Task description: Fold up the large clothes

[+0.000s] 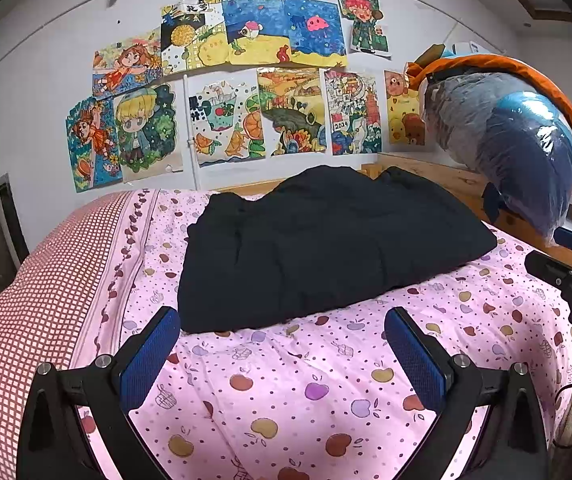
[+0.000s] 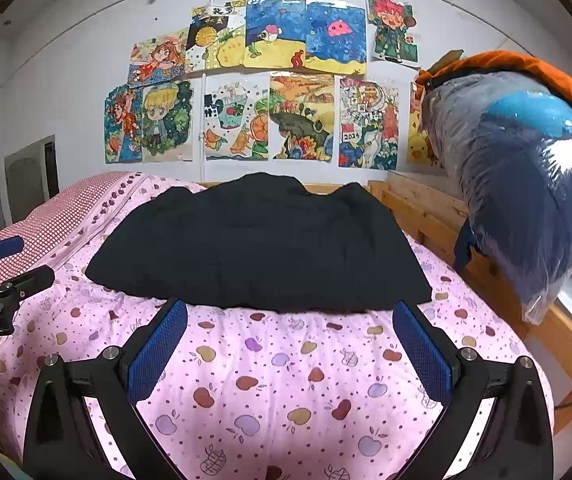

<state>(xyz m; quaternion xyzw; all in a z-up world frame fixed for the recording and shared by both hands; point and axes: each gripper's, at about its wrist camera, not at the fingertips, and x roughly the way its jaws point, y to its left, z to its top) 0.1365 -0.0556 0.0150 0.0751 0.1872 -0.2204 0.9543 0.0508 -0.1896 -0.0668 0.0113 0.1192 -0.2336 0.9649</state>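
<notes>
Black garment folded on the bed, both grippers spread and empty in front of it.

The black garment point(image 1: 326, 248) lies flat as a folded, roughly rectangular bundle on the pink fruit-print bedspread point(image 1: 286, 392), its long axis running across the bed from left to right, its rumpled far edge toward the wall of drawings point(image 1: 238, 92). The left gripper point(image 1: 282, 360) has its blue pads point(image 1: 148, 360) wide apart above the bedspread, just short of the garment's near edge. The right gripper point(image 2: 290, 352) is likewise spread, holding nothing. A plastic-wrapped bundle point(image 2: 526, 184) rests on the wooden bed frame point(image 2: 426, 216) to the right.
</notes>
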